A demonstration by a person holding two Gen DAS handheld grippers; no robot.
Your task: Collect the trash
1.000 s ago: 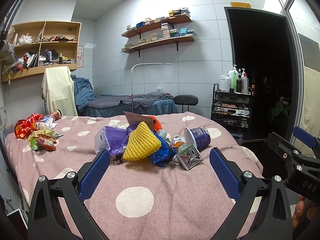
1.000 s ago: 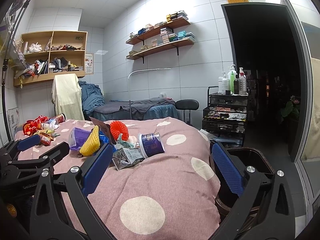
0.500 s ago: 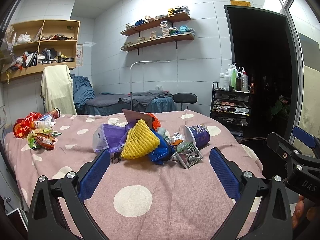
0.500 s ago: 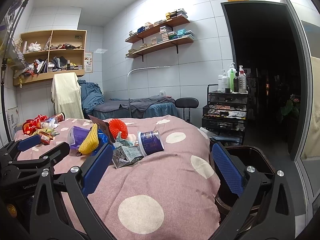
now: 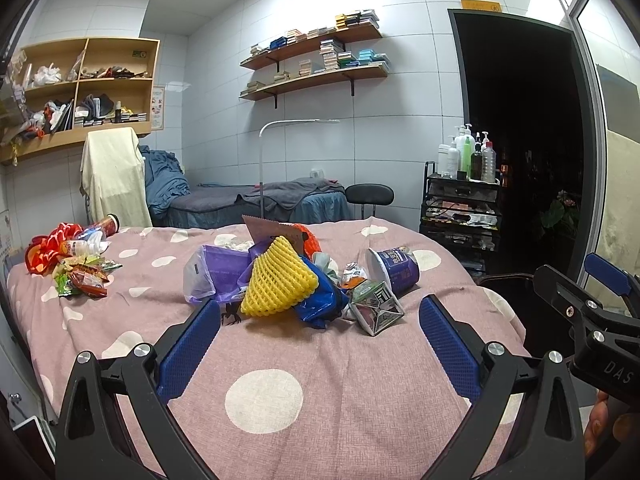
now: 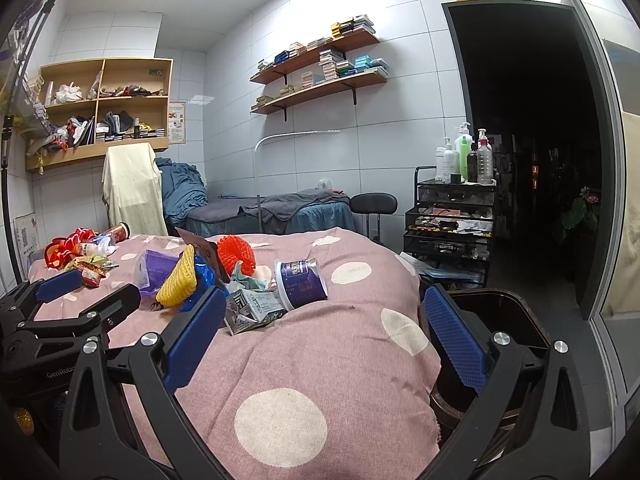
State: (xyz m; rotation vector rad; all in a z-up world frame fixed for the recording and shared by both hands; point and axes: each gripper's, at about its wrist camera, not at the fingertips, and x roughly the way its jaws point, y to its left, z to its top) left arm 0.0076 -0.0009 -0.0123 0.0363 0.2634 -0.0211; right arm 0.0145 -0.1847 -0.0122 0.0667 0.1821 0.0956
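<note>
On the pink polka-dot bed [image 5: 312,364] we see all the trash uncollected; near the middle of the bedspread lies a heap made of a yellow foam net [image 5: 278,282], a purple plastic bag [image 5: 216,276], a blue wrapper [image 5: 320,300], an orange foam net [image 6: 236,254], a crushed carton [image 5: 376,306] and a tipped purple cup [image 5: 394,270], all touching or overlapping; towards the far left corner of the bed sits a second cluster of snack wrappers [image 5: 82,278] with a red bag [image 5: 48,244] and a toppled bottle [image 5: 88,242] beside it. Our left gripper [image 5: 320,330] hovers above the near part of the bed, its blue pads spread wide and holding nothing, aimed at the central heap; our right gripper [image 6: 322,328] hangs over the near right edge of the bed, likewise splayed apart and empty, with the carton and cup just ahead of its left pad. Beside the right edge of the bed, low on the floor, stands a dark bin [image 6: 504,320]; we cannot tell whether anything lies inside it.

We judge the task barely begun, or at its start: nothing is gripped, both piles look whole, and every piece is left to lift and carry to the bin; the carton and cup, nearest the bin side, seem the easiest first picks.
</note>
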